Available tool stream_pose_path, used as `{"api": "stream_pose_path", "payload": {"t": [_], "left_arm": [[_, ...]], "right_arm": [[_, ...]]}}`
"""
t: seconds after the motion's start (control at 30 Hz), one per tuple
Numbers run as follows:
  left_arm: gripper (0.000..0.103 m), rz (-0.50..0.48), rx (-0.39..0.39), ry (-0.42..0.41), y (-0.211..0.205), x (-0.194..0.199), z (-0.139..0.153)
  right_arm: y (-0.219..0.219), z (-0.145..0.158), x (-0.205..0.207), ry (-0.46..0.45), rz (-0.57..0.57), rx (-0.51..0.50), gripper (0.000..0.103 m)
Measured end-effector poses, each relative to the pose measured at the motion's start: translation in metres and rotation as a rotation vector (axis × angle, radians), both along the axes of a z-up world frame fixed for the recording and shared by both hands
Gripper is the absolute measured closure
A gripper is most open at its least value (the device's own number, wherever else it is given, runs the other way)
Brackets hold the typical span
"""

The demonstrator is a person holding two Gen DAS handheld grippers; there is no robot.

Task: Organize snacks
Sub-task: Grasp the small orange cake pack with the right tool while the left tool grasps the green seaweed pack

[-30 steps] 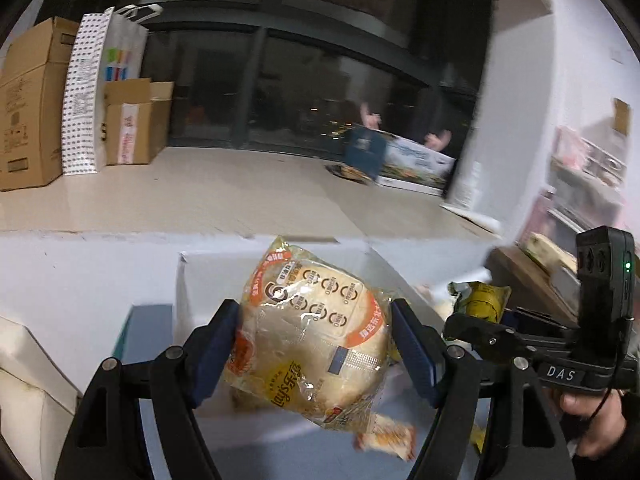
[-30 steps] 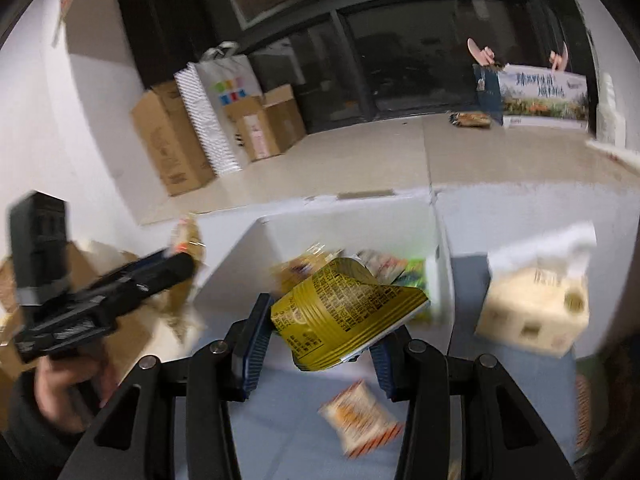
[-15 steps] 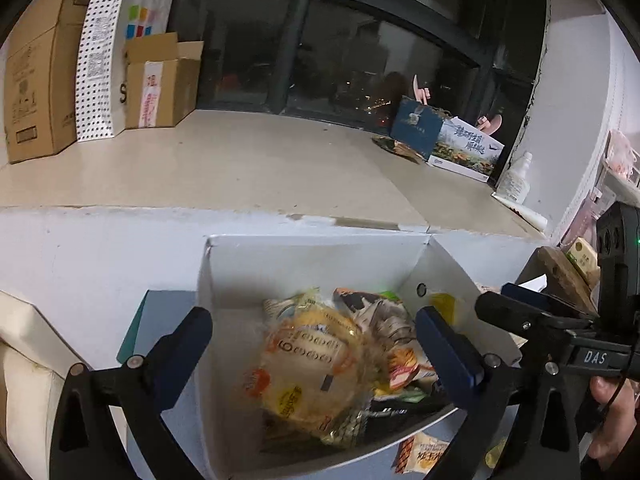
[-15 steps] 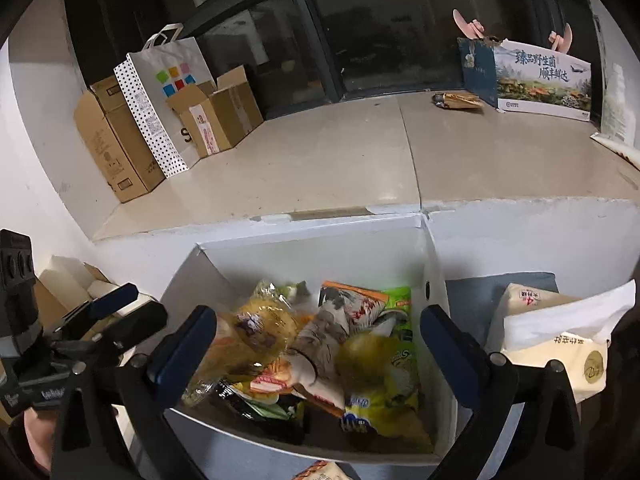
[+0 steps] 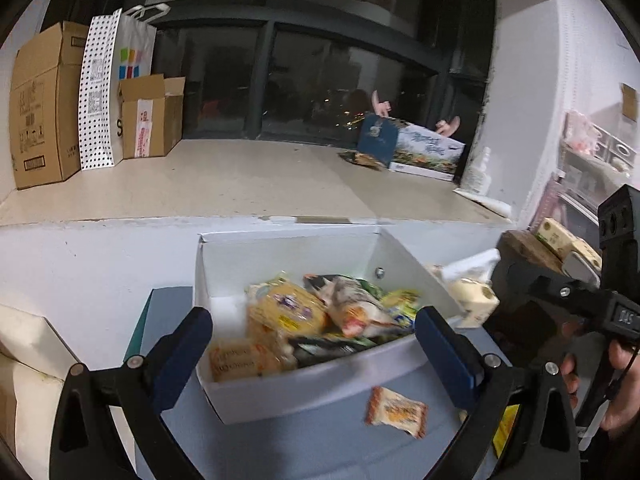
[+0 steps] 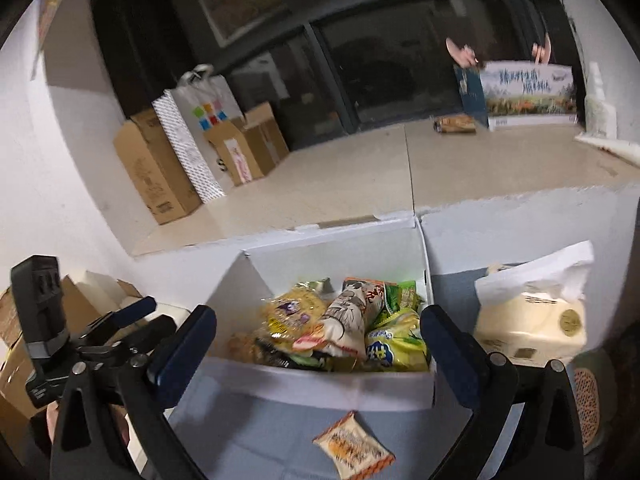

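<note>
Both packs are in the box now. A second ago the left gripper [image 5: 314, 346] was clamped on the round bread bag with the orange label and the right gripper [image 6: 318, 346] had the yellow crinkly packet; now both sets of jaws stand wide apart with nothing between them, and both grippers have pulled back a bit from the white cardboard box [image 5: 304, 390].

The box sits on the blue-grey tabletop [image 5: 280, 448], pushed up against the white ledge, and it's pretty full: a yellow bread pack [image 5: 286, 312], a white-and-orange bag [image 6: 348, 320], a green-yellow bag [image 6: 396, 344], plus a smaller pale pack [image 5: 236, 360] in the near left corner. Blurry, so I can't read labels.

So that double drop looks done. What's left: one small orange-and-white snack packet [image 6: 354, 446] lies loose on the tabletop just in front of the box's near wall, between the right gripper's fingers in that view. A yellow wrapper edge [image 5: 504, 428] peeks out behind the left gripper's right finger too. My guess is the orange packet is the next grab. The tissue pack [image 6: 532, 320] to the right of the box isn't a snack, so probably ignored.
</note>
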State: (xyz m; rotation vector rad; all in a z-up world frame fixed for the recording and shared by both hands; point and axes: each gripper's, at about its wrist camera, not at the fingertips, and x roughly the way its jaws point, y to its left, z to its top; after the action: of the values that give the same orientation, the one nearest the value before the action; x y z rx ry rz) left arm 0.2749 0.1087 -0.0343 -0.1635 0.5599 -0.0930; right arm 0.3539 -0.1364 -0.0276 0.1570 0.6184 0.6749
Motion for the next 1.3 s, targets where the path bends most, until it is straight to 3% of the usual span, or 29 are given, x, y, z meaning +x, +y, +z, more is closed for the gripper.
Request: {"api": "stream_pose_path", "payload": {"t": [0.33, 0.53, 0.73, 0.97, 1.3], "left_arm": [[0.000, -0.104, -0.015, -0.028, -0.035, -0.072, -0.001], [0.000, -0.168, -0.064, 0.020, -0.055, -0.110, -0.030], [0.000, -0.184, -0.097, 0.059, -0.068, -0.150, -0.064], [0.000, -0.158, -0.177, 0.082, -0.063, -0.186, -0.087], [0.000, -0.111, -0.154, 0.052, -0.055, -0.209, -0.082]], "right_arm": [[-0.047, 0.001, -0.099, -0.131, 0.082, -0.020, 0.000], [-0.055, -0.021, -0.141, -0.158, 0.081, -0.097, 0.000], [-0.075, -0.057, -0.177, -0.145, 0.024, -0.098, 0.000], [-0.089, -0.097, -0.188, -0.053, -0.022, -0.116, 0.000], [-0.091, -0.105, -0.184, -0.034, -0.057, -0.128, 0.000]]}}
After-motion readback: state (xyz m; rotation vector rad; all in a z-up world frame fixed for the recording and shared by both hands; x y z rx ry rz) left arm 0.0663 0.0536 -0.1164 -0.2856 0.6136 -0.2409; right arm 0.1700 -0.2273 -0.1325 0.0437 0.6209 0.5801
